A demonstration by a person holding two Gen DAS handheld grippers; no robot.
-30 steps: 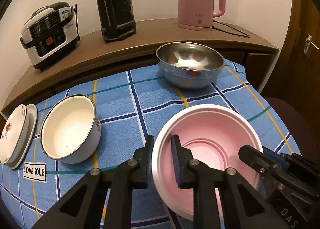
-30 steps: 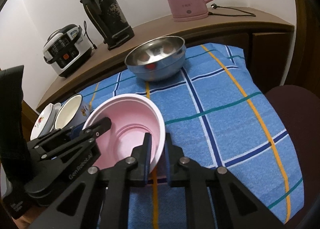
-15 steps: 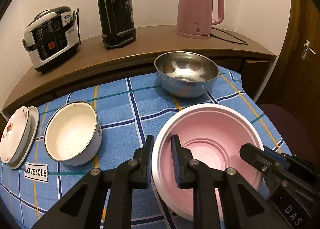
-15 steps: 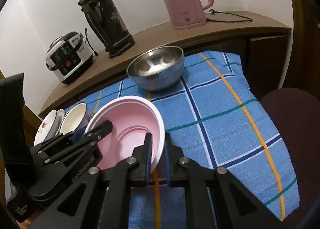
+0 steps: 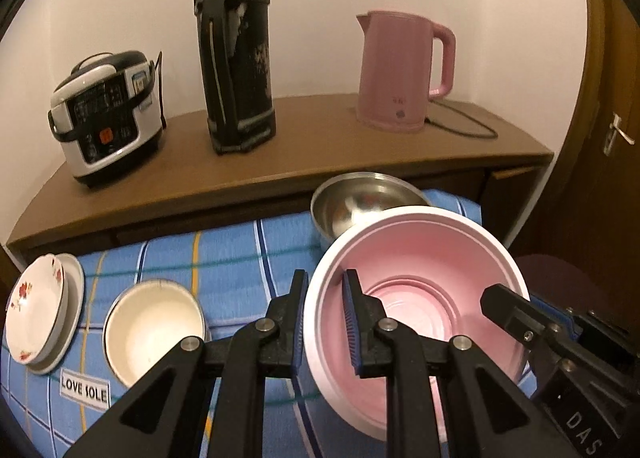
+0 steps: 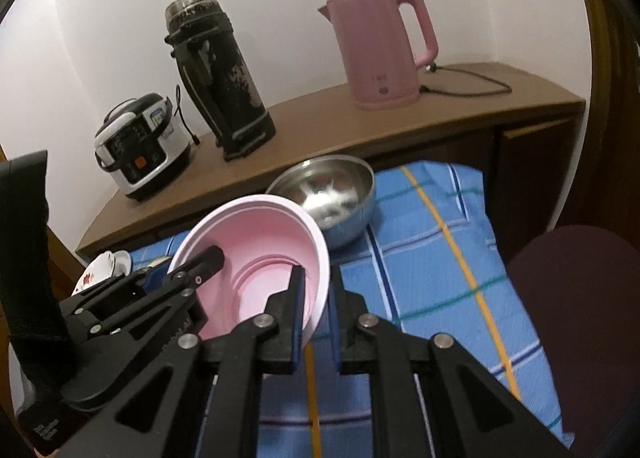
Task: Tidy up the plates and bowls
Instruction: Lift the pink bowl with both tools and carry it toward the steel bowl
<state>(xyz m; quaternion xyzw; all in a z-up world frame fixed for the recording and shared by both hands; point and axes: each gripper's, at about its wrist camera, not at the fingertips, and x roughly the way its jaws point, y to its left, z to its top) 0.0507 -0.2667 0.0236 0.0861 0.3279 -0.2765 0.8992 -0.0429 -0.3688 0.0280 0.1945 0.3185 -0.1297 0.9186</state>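
Observation:
Both grippers hold one big pink bowl (image 5: pixel 424 282) with a white outside, lifted above the blue checked tablecloth (image 5: pixel 240 258). My left gripper (image 5: pixel 325 322) is shut on its left rim. My right gripper (image 6: pixel 318 304) is shut on its right rim; the bowl also shows in the right wrist view (image 6: pixel 260 246). A steel bowl (image 5: pixel 360 206) stands behind it, partly hidden by the pink rim, and shows in the right wrist view (image 6: pixel 332 194). A cream enamel bowl (image 5: pixel 154 328) and stacked flowered plates (image 5: pixel 36 310) sit at the left.
A wooden counter (image 5: pixel 304 154) behind the table bears a rice cooker (image 5: pixel 106 116), a tall black flask (image 5: pixel 236 74) and a pink kettle (image 5: pixel 400 70) with its cord. A dark red chair seat (image 6: pixel 576 298) is at the right. A "LOVE SOLE" label (image 5: pixel 84 390) lies on the cloth.
Both grippers have lifted the pink bowl up off the cloth and carried it back; its far rim now overlaps the steel bowl in view.

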